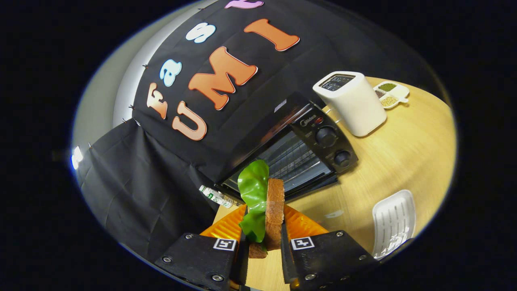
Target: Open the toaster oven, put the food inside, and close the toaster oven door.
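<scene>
I have the gripper (264, 226) closed down on a sandwich (270, 210): a slice of brown bread (275, 206) standing on edge with a green lettuce leaf (253, 190) against its left face, pinched between the two fingers so that both press on it. The jaws are narrow, only as far apart as the sandwich is thick. The food sticks up out of the fingers and is held off the wooden table (404, 161).

Just ahead of the jaws sits the black toaster oven (291, 149). Its door looks to be down, since I see the wire rack (293, 159) inside, though the glare makes me less than sure of that. Its two knobs (326, 136) lie ahead and to the right of the fingers. Beyond the oven, further right, stands a white toaster (351, 105), and past it a small white dish of beans (389, 95). A white ribbed tray (394, 222) lies on the table right of the right finger.
</scene>
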Demonstrator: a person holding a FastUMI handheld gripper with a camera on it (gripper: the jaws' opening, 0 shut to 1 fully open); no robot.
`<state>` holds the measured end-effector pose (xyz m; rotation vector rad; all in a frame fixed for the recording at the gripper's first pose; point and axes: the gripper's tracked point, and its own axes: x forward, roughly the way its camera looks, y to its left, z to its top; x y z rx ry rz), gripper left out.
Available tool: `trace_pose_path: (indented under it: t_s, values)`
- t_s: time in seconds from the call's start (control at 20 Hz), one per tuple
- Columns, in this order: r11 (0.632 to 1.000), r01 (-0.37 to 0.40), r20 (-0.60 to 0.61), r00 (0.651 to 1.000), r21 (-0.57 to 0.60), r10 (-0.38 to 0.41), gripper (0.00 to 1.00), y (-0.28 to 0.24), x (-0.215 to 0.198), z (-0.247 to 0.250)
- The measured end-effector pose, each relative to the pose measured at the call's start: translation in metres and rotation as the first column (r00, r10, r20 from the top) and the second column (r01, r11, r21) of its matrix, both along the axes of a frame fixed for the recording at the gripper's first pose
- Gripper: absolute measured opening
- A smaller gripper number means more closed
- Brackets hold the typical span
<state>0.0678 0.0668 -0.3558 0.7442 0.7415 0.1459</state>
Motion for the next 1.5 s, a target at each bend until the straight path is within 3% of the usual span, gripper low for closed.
trace_pose_path:
  t_s: [0.35, 0.9, 1.15, 1.5]
  values:
    - [0.988, 0.122, 0.034, 0.991, 0.097, -0.126, 0.35, 0.020, 0.039, -0.019]
    - [0.958, 0.218, 0.062, 0.970, 0.185, -0.233, 0.35, 0.036, 0.088, -0.054]
    - [0.928, 0.297, 0.069, 0.945, 0.224, -0.319, 0.35, 0.028, 0.111, -0.066]
    - [0.916, 0.357, 0.101, 0.920, 0.182, -0.379, 0.35, 0.025, 0.138, -0.082]
